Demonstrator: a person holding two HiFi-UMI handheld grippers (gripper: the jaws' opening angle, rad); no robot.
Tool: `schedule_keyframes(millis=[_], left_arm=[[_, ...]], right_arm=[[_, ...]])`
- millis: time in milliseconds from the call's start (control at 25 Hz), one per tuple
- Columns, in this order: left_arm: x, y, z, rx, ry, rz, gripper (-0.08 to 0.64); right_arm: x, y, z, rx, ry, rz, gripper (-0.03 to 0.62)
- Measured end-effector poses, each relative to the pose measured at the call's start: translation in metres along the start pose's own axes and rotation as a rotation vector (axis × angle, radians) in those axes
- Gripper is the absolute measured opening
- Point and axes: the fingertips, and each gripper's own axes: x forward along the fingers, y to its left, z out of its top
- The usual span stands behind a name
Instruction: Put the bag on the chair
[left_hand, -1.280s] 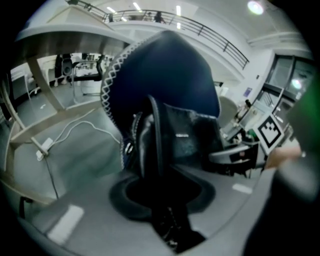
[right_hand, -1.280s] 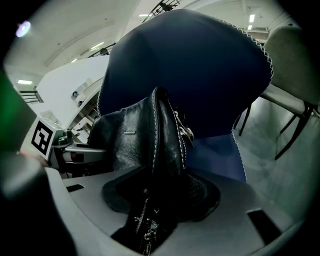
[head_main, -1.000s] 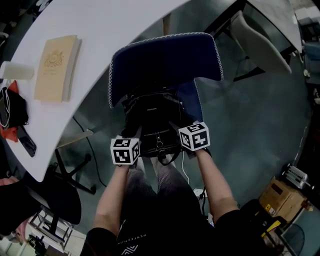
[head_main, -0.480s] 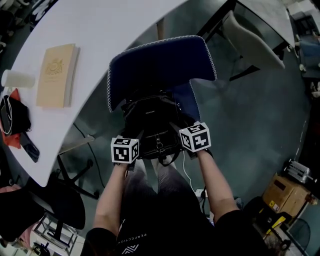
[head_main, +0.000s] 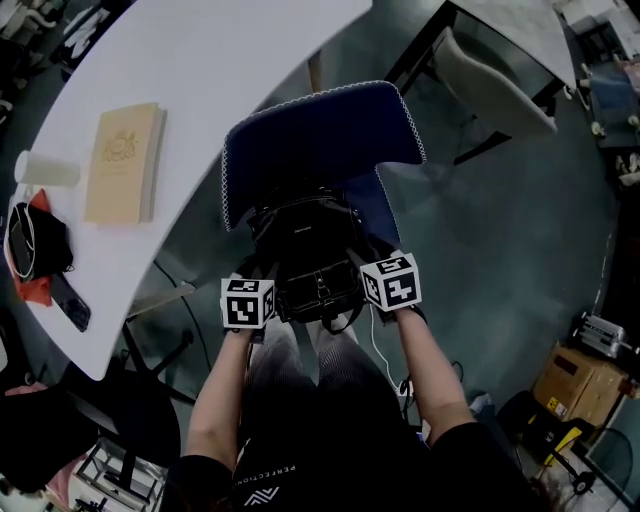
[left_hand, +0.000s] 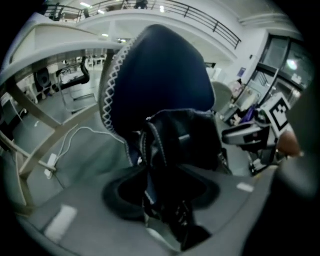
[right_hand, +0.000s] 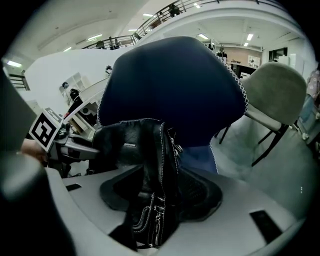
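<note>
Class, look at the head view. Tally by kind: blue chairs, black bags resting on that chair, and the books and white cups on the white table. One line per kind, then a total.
blue chair: 1
black bag: 1
book: 1
white cup: 1
Total: 4

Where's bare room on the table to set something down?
Free: the tabletop between the book and the chair, and beyond the book. Crowded: its left edge, with cup, black bundle and phone. The bag fills the chair seat.
</note>
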Motion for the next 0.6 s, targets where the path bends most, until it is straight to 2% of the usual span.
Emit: schedule_keyframes(millis=[600], left_arm=[[-0.048,0.000,0.023,0.018,-0.062,-0.034,0.123]], right_arm=[[-0.034,0.022,0.011,0.075,-0.068,-0.043,0.115]])
